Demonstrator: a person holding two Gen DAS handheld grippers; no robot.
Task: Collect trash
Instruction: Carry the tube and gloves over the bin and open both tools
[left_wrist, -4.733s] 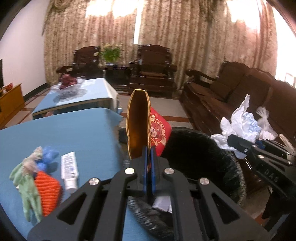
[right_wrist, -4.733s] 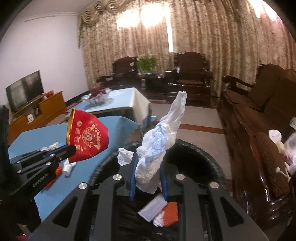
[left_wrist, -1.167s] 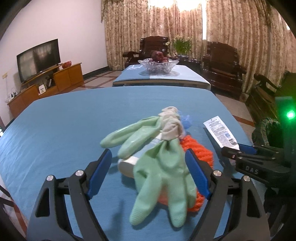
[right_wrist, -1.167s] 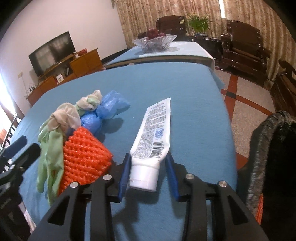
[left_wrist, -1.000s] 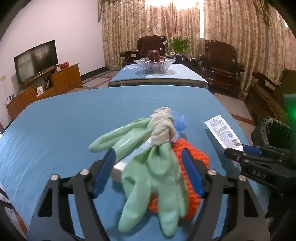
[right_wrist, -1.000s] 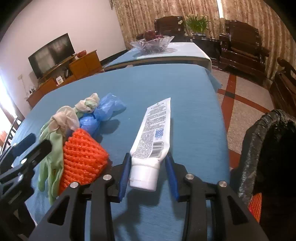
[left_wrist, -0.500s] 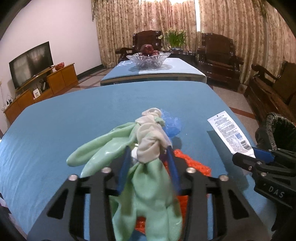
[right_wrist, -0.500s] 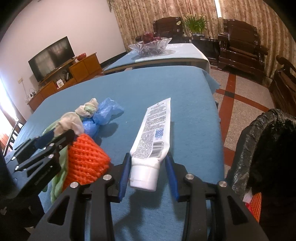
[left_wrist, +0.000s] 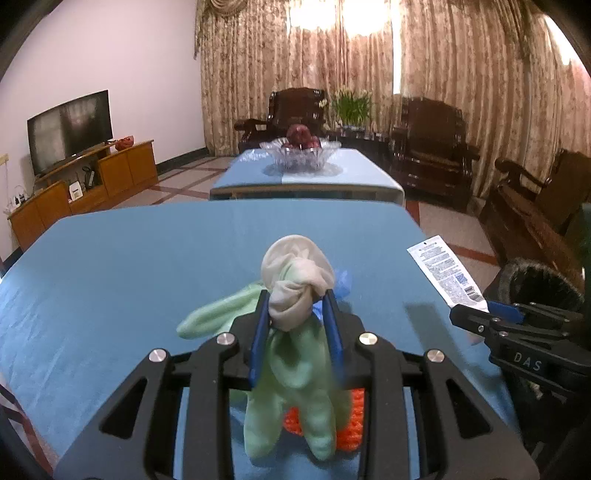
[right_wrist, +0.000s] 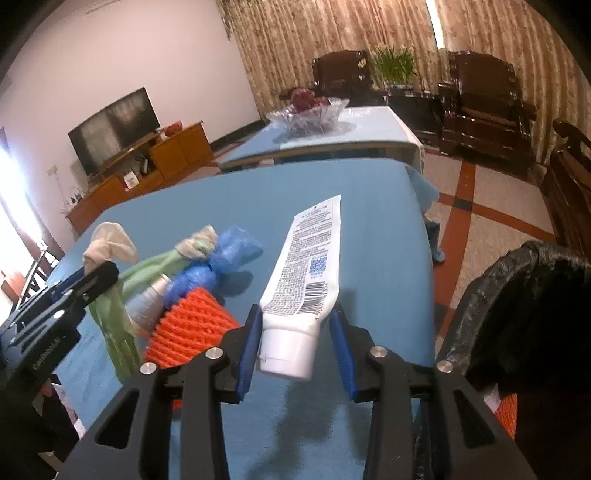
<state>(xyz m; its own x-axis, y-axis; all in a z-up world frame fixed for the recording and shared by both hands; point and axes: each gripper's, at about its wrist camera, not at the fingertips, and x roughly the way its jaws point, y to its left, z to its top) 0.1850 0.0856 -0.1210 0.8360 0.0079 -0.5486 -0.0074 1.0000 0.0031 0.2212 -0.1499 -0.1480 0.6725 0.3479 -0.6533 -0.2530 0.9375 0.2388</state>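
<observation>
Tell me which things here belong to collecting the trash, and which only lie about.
Job:
- green glove, in left tongs
- white tube, in right tongs
- orange net
- blue bag
- black bin

Only lying about:
- fruit bowl
- television
- armchairs

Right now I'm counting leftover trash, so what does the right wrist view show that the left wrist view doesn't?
Only the right wrist view shows a second knotted green glove, a silver tube and the tube's white cap. Only the left wrist view shows the held green glove's dangling fingers. Both show the white tube, orange mesh, blue bag and black-lined bin.
</observation>
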